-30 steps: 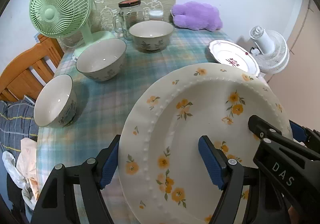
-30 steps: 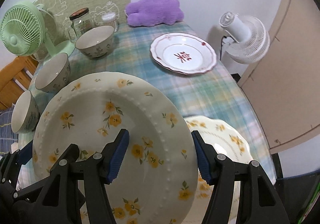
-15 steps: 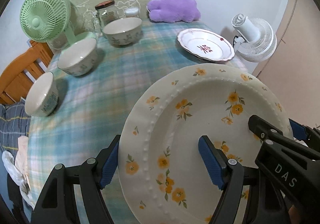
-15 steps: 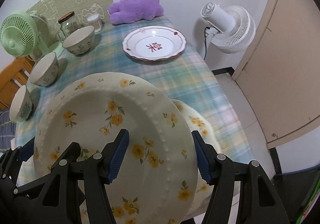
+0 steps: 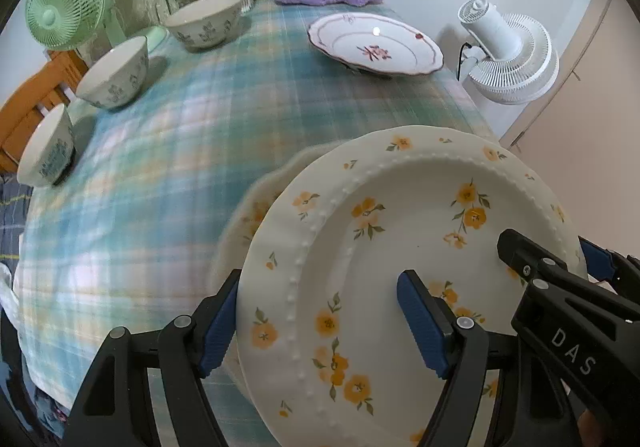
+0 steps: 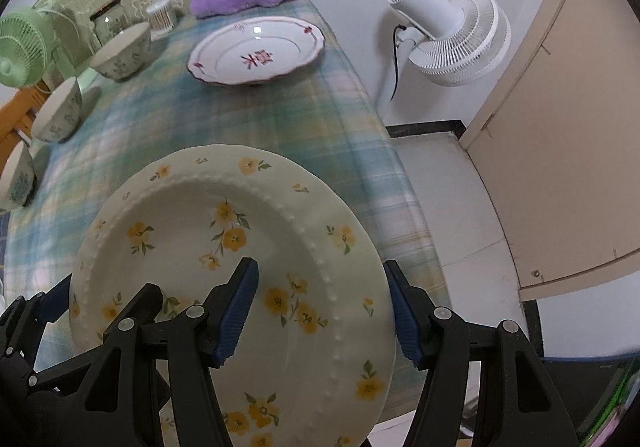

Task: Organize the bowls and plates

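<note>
- Both grippers have carried the yellow flower plate (image 5: pixel 404 247) sideways, over a matching plate (image 5: pixel 256 203) near the table (image 5: pixel 180 151) edge.
- Left gripper (image 5: pixel 320 323) and right gripper (image 6: pixel 324 311) each pinch its rim.
- It looks ready to stack.
- Three bowls (image 5: pixel 114 73) wait, well apart.

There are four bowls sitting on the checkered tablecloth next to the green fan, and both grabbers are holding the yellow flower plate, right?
Almost. There are three bowls, not four, as the left wrist view shows. The rest is right: they sit on the checkered tablecloth near the green fan, and both grippers hold the yellow flower plate.
</note>
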### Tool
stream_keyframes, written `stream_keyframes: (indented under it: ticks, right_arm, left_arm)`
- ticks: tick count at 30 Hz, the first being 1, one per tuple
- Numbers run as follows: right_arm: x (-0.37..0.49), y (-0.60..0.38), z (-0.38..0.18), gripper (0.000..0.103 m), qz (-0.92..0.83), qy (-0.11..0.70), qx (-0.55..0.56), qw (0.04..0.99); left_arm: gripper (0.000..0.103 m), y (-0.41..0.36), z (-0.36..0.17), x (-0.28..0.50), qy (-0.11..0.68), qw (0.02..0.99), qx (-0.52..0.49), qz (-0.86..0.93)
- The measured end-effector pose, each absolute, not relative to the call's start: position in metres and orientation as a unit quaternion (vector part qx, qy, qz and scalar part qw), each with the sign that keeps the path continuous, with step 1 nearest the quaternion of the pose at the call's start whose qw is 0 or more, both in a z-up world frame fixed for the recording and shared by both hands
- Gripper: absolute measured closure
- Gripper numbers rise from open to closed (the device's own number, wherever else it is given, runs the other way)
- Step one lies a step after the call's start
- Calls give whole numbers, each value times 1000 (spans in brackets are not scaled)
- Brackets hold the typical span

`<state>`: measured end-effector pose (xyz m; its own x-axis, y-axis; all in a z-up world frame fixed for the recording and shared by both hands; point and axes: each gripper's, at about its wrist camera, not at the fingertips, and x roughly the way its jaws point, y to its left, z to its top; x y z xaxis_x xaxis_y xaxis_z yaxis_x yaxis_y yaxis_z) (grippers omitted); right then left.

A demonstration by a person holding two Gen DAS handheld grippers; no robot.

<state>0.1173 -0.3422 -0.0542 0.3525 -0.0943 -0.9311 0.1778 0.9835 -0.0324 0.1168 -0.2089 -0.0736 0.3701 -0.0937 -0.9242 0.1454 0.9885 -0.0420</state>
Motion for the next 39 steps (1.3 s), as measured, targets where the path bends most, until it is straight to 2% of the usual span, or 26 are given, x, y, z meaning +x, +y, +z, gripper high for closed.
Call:
stream_keyframes:
  ticks: [18, 25, 32, 36, 39]
  right_arm:
    - [135, -351, -80, 41, -37, 581, 16, 813]
    - [137, -349, -86, 46, -34, 586, 4, 810]
    - [131, -352, -78, 48, -34, 576, -6, 817]
    - [127, -352, -70, 67, -26, 575, -16, 818]
    - [127, -350, -72, 67, -28, 576, -18, 817]
  left_arm:
    - [25, -213, -101, 118, 570, 822, -8, -13]
    - [25, -227, -99, 117, 550, 834, 52, 16]
    - [25, -225, -97, 119, 551, 832, 59, 19]
    - [25, -220, -87, 114, 544, 838, 49, 7]
    - [25, -217, -85, 113, 544, 837, 54, 3]
